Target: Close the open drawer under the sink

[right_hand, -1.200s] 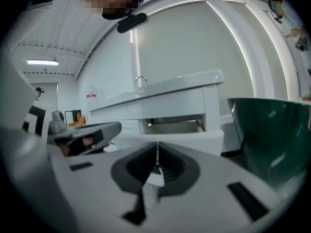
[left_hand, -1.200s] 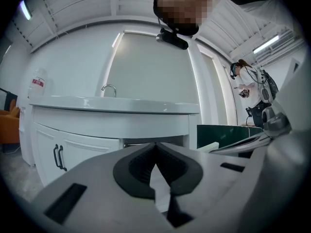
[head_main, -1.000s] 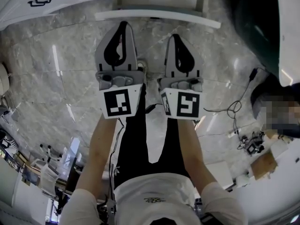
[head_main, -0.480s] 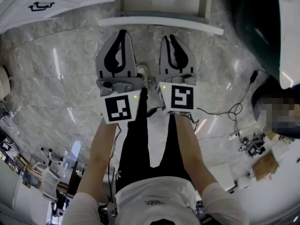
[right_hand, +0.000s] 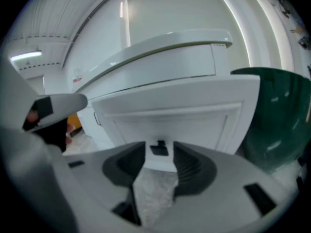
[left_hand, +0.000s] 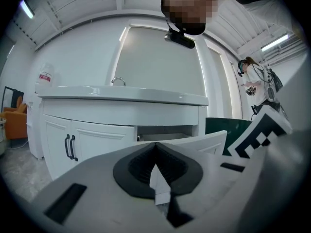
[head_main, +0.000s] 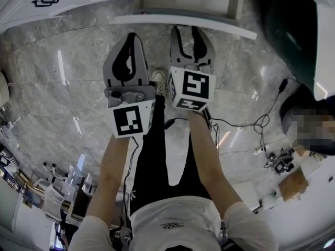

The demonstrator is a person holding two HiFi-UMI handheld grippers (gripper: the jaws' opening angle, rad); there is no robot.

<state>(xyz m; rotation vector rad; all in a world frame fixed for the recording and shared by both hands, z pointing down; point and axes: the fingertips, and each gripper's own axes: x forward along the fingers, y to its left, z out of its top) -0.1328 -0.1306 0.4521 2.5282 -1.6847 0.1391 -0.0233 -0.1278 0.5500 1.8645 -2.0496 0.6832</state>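
The open drawer [head_main: 183, 21] juts out white from under the sink at the top of the head view. Its front panel [right_hand: 184, 115] fills the right gripper view, with a small black handle [right_hand: 159, 148] showing in the gap between the fingers. My right gripper [head_main: 185, 33] is open just before that panel; its jaws have just been opening and nothing is gripped. Whether they reach the handle I cannot tell. My left gripper [head_main: 129, 42] hangs beside it, shut and empty, its tips meeting [left_hand: 155, 145]. The sink [left_hand: 121, 93] sits above the drawer [left_hand: 206, 142].
A dark green tub [head_main: 288, 30] stands right of the drawer. White cabinet doors with black handles [left_hand: 70, 147] lie to the left. Cables [head_main: 261, 122] trail over the marble floor, and a person stands at the right edge [head_main: 309, 129]. My shoe [head_main: 158, 77] is below the grippers.
The right gripper has moved up the picture toward the drawer front and tilted downward, and its jaws have gone from shut to open. The left gripper has edged slightly forward.
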